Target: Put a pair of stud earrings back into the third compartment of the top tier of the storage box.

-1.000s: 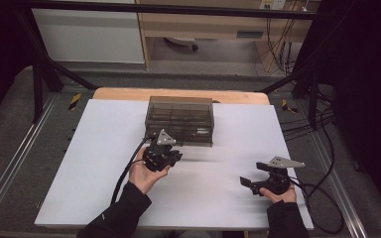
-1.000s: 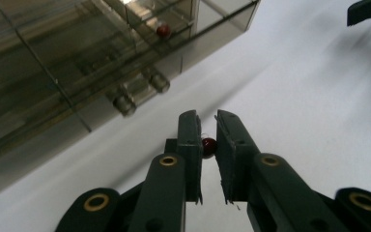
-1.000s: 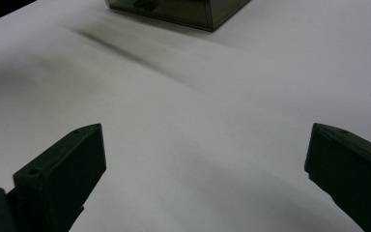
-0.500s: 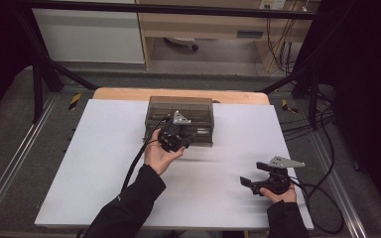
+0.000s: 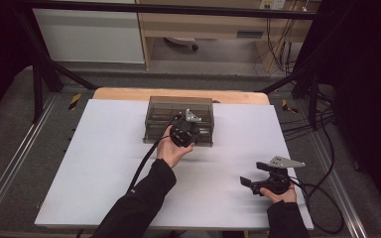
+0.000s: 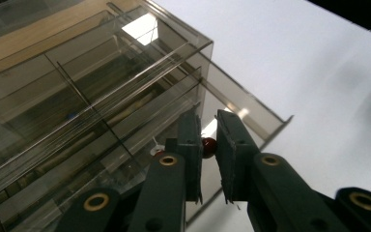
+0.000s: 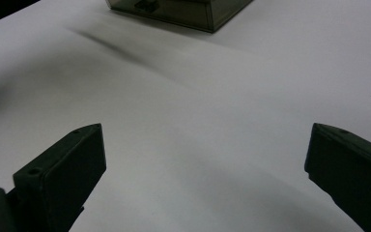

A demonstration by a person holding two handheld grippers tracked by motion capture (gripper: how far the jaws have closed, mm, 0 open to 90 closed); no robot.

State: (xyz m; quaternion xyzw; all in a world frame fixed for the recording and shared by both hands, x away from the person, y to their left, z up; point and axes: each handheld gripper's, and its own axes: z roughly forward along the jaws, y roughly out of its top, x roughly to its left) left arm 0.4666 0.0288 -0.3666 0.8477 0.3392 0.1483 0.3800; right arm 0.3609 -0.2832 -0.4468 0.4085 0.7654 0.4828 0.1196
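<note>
Setting: white table (image 5: 104, 168) with a wooden strip along its far edge, seen from the high view.
Box: smoky clear plastic organiser box (image 5: 180, 119) stood at the far middle of the table, with thin dividers making long compartments inside; in the right gripper view the box (image 7: 183, 12) sat at the far edge, well apart from that gripper.
Left gripper: left gripper (image 5: 182, 133) was held by the left hand (image 5: 171, 151) against the near front of the box, right of its middle, with the cable trailing back along the sleeve.
Left claw: in the left gripper view the left gripper (image 6: 208, 147) had its jaws drawn almost together, with a small dark red knob (image 6: 208, 144) pinched between them; whether the pads truly pressed on it could not be told for certain, though they looked clamped.
Knob: it sat on the box's front face, near the lower right corner of that face as the left gripper view showed it.
Right gripper: right gripper (image 5: 248, 183) rested low over the near right part of the table, held by the right hand (image 5: 278, 192), well apart from the box.
Right claw: right gripper (image 7: 205, 164) jaws stood wide apart, with bare white table between them.
</note>
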